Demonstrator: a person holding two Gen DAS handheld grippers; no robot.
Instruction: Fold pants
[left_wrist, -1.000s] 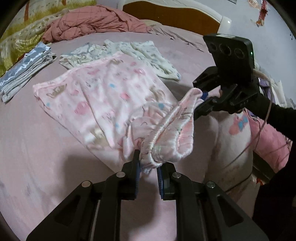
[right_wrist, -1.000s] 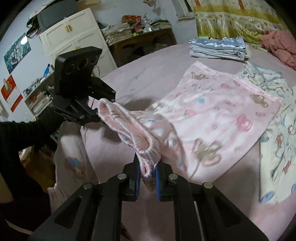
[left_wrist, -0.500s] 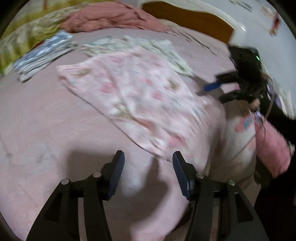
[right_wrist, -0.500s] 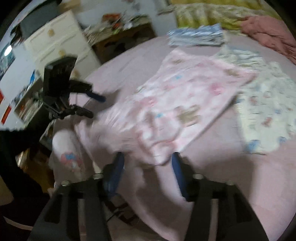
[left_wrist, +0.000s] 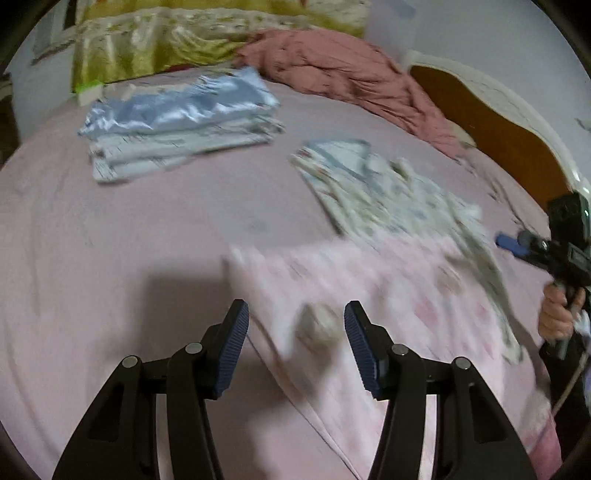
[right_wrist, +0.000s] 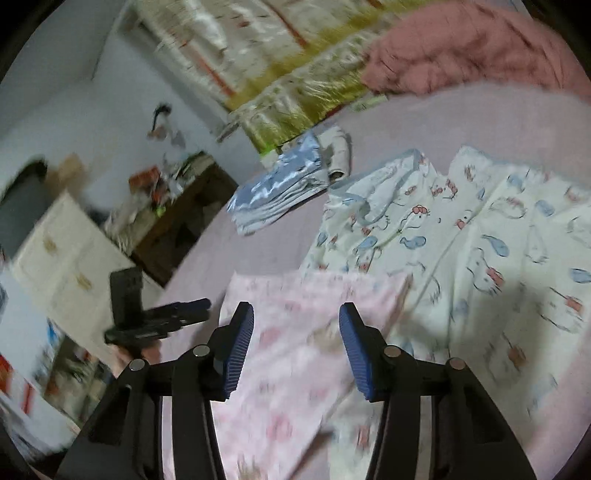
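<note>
Both hand-held grippers, left (left_wrist: 295, 347) and right (right_wrist: 296, 347), gaped wide, empty, over pink printed fleece pants (left_wrist: 388, 295); risked snagging cream cartoon-print garment (right_wrist: 480, 236) at two o'clock.

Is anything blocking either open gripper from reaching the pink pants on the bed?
Nothing visible does. The left gripper and right gripper both hang open directly over the pink pants, with no object in between.

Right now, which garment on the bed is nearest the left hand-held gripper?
The pink pants, lying flat under the open left hand-held gripper. The white cartoon-print garment lies beyond them; the folded blue stack is farthest.
</note>
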